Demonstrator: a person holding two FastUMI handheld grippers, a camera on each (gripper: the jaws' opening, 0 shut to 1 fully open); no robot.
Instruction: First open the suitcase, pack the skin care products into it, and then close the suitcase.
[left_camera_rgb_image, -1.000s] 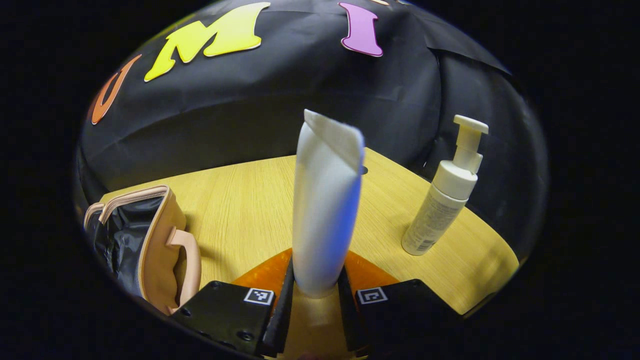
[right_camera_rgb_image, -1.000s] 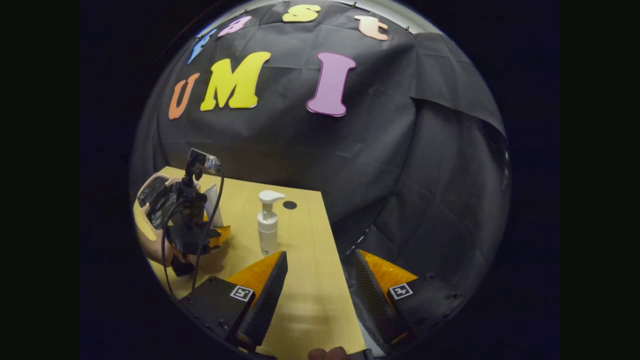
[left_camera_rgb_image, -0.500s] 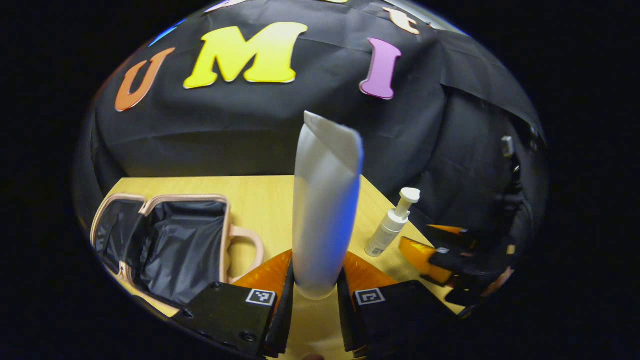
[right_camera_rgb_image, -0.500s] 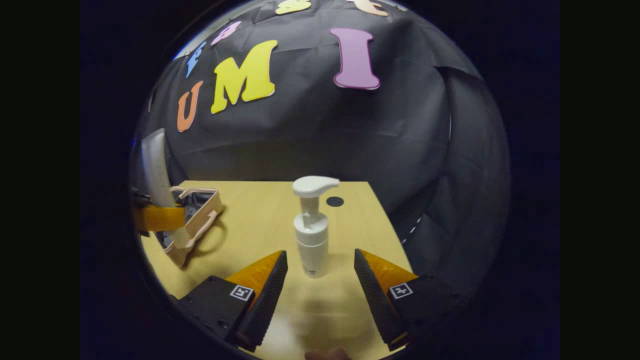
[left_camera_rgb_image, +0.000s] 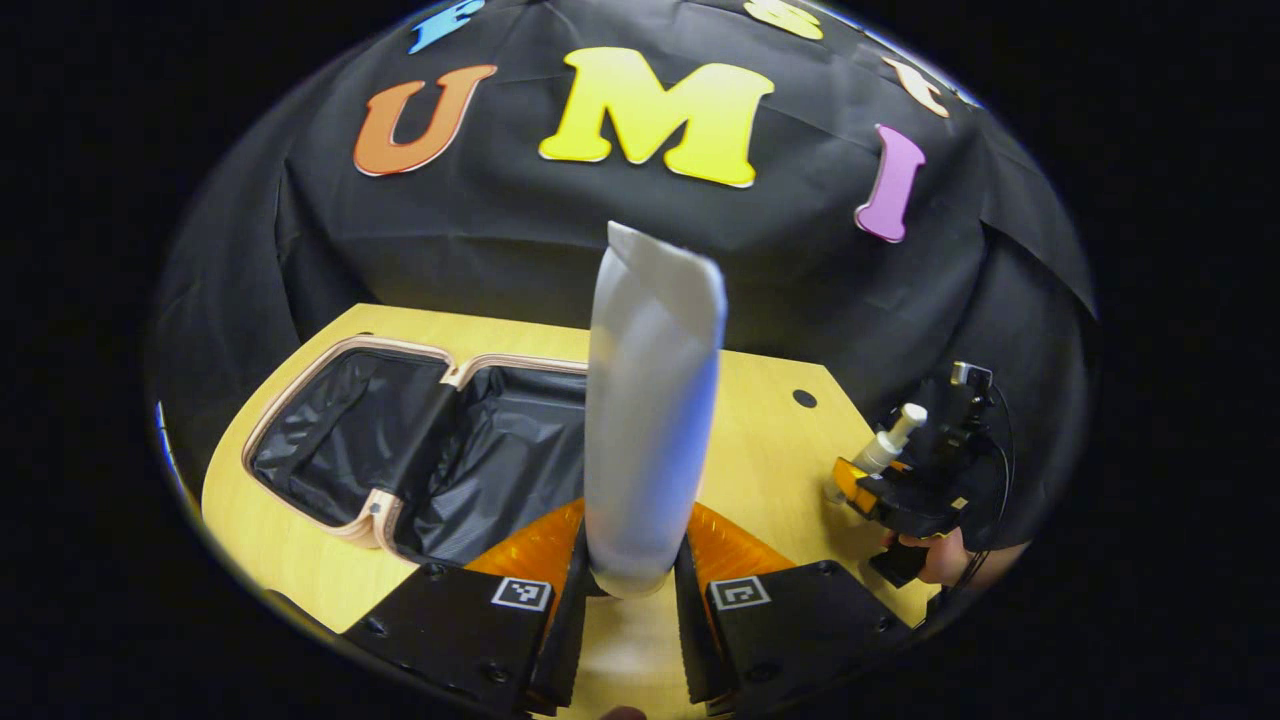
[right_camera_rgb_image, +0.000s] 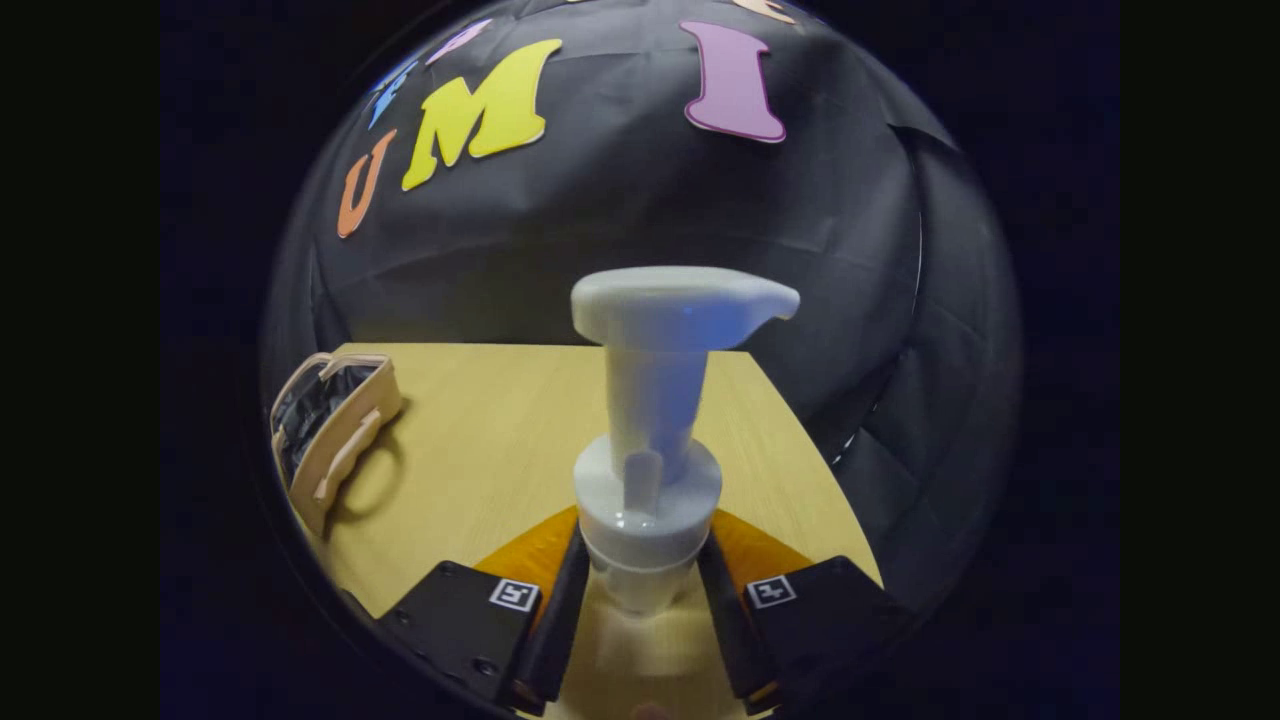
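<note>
Pale wood desk (left_camera_rgb_image: 760, 440) carries the suitcase (left_camera_rgb_image: 400, 450), lying open on its left part, dark lining up. My left hand-held gripper (left_camera_rgb_image: 628, 600) is clamped on the white tube (left_camera_rgb_image: 650, 400), upright, beside the open half. I'd lower it flat into the lining before letting go. My right hand-held gripper (right_camera_rgb_image: 640, 600) squeezes the pump bottle (right_camera_rgb_image: 645, 440), well apart from the case.

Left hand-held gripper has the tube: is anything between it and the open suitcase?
Nothing visible. The left hand-held gripper holds the white squeeze tube upright beside the open pink suitcase, whose black-lined compartments look empty. The white pump bottle is far right, in the other gripper.
</note>
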